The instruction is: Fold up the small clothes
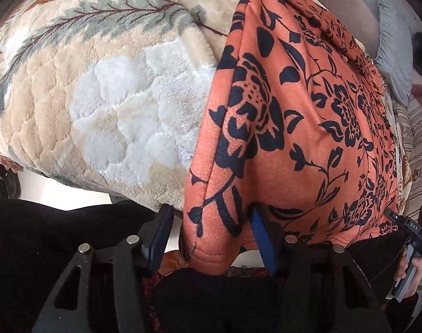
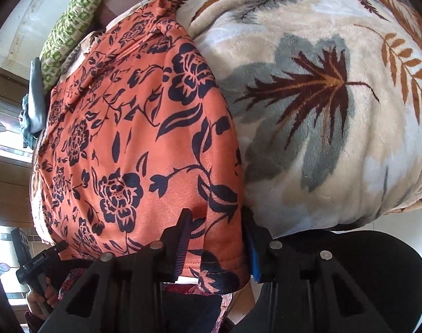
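Note:
An orange garment with a black flower print (image 1: pixel 294 127) lies spread on a plush leaf-patterned blanket (image 1: pixel 99 97). My left gripper (image 1: pixel 211 230) stands with its jaws apart around the garment's near left hem corner, the cloth hanging between the pads without being pinched. My right gripper (image 2: pixel 219 247) likewise straddles the near right hem corner of the garment (image 2: pixel 133 144), jaws apart on either side of the cloth. Each gripper shows at the edge of the other's view: the right one in the left wrist view (image 1: pixel 411 238), the left one in the right wrist view (image 2: pixel 33 260).
The blanket (image 2: pixel 336 111) covers a bed whose near edge drops off just in front of me. A green patterned cushion (image 2: pixel 74 25) and a grey cloth (image 2: pixel 35 97) lie at the far end. A grey pillow (image 1: pixel 391 55) lies at the far right.

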Demonstrator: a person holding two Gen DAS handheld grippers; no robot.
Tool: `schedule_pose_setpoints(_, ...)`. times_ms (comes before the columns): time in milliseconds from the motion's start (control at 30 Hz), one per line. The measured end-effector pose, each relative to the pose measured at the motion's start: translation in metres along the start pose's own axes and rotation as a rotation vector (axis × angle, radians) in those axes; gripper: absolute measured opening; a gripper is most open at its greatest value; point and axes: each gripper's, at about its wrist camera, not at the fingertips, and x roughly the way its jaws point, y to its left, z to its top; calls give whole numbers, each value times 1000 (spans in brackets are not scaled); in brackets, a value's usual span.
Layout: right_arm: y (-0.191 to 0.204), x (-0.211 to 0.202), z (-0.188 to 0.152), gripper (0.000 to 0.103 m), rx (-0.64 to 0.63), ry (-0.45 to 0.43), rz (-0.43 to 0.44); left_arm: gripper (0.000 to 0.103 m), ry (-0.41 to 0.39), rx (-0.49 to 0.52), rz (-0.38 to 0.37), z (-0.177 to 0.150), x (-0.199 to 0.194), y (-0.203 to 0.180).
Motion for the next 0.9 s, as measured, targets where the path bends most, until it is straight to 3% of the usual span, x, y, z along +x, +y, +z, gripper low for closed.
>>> schedule_pose_setpoints(100,1,0,0,37,-4,-2,23,57,-12,34,20,2,0,-3)
schedule_pose_setpoints(133,1,-2,-1,35,-6,-10,42,53,-17,44,16,2,0,-4)
schedule_pose_setpoints(167,3,-4,-1,20,-20,-15,54,46,-16,49,5,2,-1,-4)
schedule_pose_setpoints(200,6,-7,-2,15,-38,-23,61,41,-12,46,-7,0,-5,0)
schedule_pose_setpoints(267,12,-15,-1,10,-60,-35,98,20,0,39,-39,-1,-13,6)
schedule_pose_setpoints(333,15,-27,2,9,-60,-49,156,7,-3,55,-86,2,-24,6)
schedule_pose_setpoints(433,22,-48,10,9,-67,-89,220,7,-35,116,-115,12,-45,-7)
schedule_pose_setpoints(633,26,-72,26,9,-73,-135,246,7,-112,150,-204,44,-72,-37)
schedule_pose_setpoints(900,25,-92,55,9,-3,-213,452,7,-166,145,-337,82,-100,-49)
